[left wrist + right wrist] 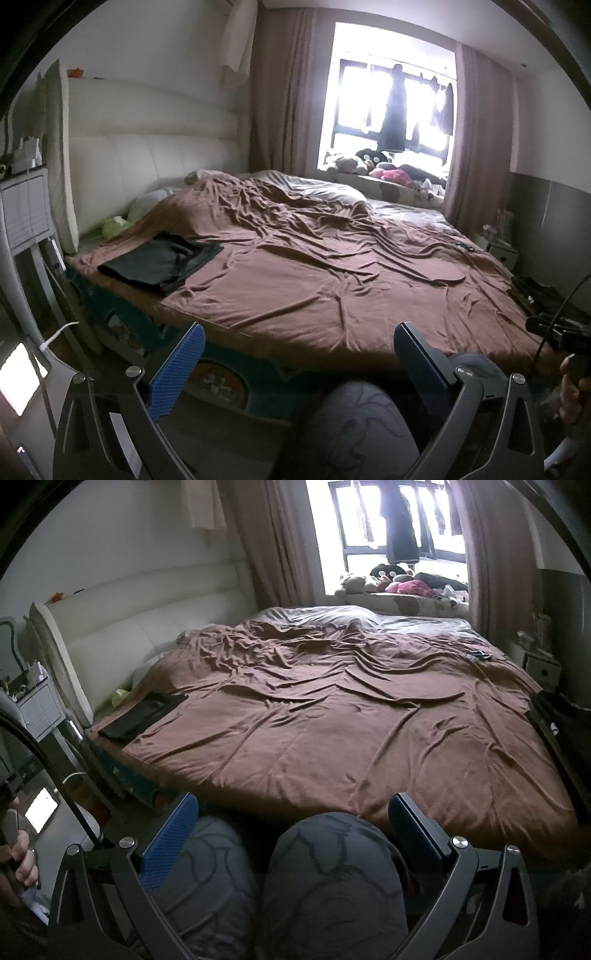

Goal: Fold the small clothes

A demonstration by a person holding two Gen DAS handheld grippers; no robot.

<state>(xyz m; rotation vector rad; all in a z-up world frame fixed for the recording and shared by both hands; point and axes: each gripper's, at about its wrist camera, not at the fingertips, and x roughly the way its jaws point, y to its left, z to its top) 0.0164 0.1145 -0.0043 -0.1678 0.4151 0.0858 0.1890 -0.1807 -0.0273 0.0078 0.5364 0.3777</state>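
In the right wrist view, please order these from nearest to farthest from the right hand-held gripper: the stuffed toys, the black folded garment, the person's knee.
From the right hand-held gripper:
1. Person's knee, directly between the open fingers.
2. Black folded garment, on the bed's left edge near the headboard.
3. Stuffed toys, on the window ledge beyond the bed.

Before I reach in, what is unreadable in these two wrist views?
- Dark folded garment at the brown bedspread's left edge: garment type unclear in both views.
- Dark pile, right wrist view: cut off by the fisheye rim.
- Small dark object far right: too small.
- Hanging clothes: washed out by window glare.
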